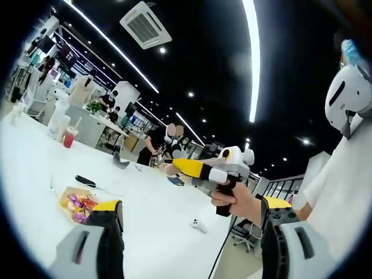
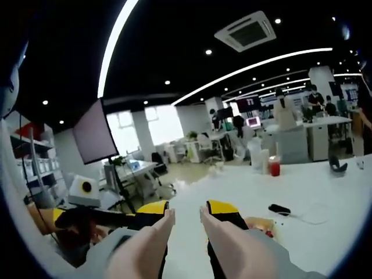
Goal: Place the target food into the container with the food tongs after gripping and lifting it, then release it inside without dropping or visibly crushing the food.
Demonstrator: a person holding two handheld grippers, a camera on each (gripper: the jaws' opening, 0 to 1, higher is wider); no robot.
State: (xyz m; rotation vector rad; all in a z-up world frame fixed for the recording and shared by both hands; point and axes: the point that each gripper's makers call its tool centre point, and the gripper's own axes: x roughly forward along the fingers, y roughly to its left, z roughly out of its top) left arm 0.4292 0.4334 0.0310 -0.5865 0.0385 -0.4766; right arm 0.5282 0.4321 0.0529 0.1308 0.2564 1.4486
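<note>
In the left gripper view, I am seeing my left gripper (image 1: 192,244) rising from the bottom with its two grey, yellow-tipped jaws standing wide apart and gripping nothing. Between them, the right gripper (image 1: 174,167), yellow and white, is hanging in a hand (image 1: 238,200) above the broad white surface (image 1: 157,232); I cannot tell its opening here. One shallow tray of colourful wrapped food (image 1: 78,204) is lying just beside my left jaw, with one flat black object (image 1: 85,181) near it, one red-filled cup (image 1: 69,138) farther back and one small white object (image 1: 198,225) near the surface edge.

In the right gripper view, the right gripper (image 2: 185,216) is showing two pale tong-like fingers (image 2: 152,239) slightly apart, pinching nothing. The food tray (image 2: 263,225) is peeking beside the right jaw; open white surface is stretching beyond.
</note>
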